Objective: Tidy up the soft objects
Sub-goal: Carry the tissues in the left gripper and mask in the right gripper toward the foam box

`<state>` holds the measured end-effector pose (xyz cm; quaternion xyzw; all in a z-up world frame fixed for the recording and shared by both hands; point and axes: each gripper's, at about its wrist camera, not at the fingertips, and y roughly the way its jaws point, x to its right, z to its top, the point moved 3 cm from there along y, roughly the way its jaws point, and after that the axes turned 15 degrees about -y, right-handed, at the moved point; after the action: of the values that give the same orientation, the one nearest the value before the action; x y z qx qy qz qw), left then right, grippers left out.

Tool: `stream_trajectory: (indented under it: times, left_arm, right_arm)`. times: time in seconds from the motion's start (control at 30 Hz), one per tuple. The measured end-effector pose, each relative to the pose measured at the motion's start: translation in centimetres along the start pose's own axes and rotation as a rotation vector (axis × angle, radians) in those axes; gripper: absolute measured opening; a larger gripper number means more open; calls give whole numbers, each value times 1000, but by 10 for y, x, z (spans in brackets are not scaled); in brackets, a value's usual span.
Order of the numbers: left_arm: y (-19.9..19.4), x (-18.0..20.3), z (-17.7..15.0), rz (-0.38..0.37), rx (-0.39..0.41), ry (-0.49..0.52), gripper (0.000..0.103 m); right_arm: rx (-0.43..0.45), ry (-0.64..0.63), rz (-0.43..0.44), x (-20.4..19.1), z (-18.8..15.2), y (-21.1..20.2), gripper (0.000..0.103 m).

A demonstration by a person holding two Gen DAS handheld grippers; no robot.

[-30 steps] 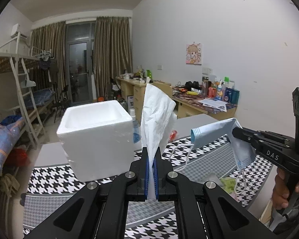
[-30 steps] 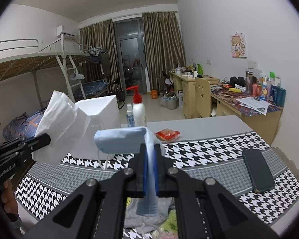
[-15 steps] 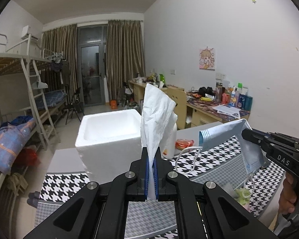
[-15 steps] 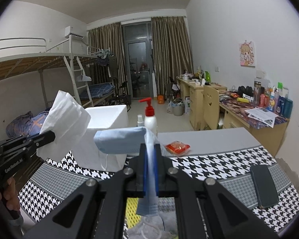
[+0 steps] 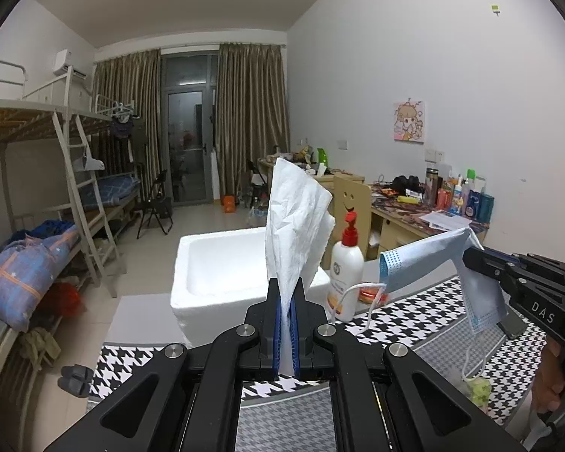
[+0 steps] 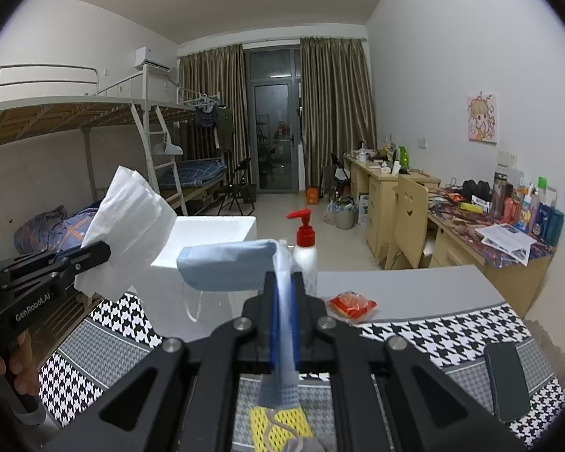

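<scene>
Left wrist view shows the left hand-held gripper (image 5: 286, 301) clamped on a white tissue (image 5: 293, 226) that stands upright above its jaws, and since a second ago both tools have risen, so the open top of the white foam box (image 5: 214, 263) on the table (image 5: 414, 320) now shows. The right hand-held gripper (image 6: 284, 293) is closed on a blue face mask (image 6: 226, 267), draped to its left with an ear loop dangling, beside the pump bottle (image 6: 305, 248). Both items are held in the air, above the houndstooth cloth (image 6: 433, 331) and near the box.
</scene>
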<state>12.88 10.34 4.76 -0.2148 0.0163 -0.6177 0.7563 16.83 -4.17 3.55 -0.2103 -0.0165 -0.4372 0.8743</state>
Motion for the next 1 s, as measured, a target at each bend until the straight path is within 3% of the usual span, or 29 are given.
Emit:
stream_trajectory:
  times: [1.0]
  left_arm:
    - [46, -17, 38, 48, -5, -33, 4]
  right_arm:
    - [9, -21, -20, -1, 50, 38, 8]
